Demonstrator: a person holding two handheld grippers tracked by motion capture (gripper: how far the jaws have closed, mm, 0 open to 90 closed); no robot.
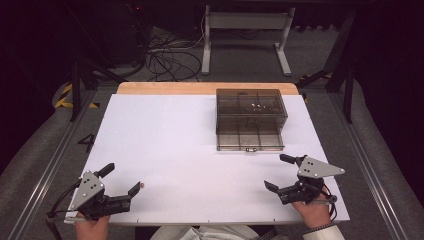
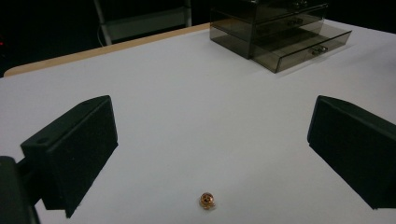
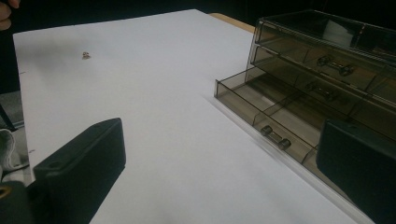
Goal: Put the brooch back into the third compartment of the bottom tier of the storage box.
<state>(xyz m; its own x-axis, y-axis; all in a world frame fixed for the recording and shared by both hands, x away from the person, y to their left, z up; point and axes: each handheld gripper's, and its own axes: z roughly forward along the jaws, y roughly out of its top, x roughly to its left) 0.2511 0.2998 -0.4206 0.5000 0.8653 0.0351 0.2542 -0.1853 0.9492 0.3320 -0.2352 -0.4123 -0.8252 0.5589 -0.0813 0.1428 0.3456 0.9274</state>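
The wide white table takes up most of the room in front of me, a strip of bare wood showing along its far edge. Toward the far right of it sits a smoky, see-through plastic drawer box, its bottom drawer pulled out toward the person and divided into compartments that look empty.

Near the front edge, the left tool is held low with its jaws spread wide and gripping nothing. The right tool is likewise wide open and empty, pointing toward the open drawer.

The smallest thing here is a tiny round coppery bead, lying on the table just ahead of the left tool, between the lines of its two jaws but touching neither.

I'd guess the worry is the pickup: the bead is so small and round that a jaw closing off-centre or scraping the table could flick it rolling away, or squeeze it out sideways.
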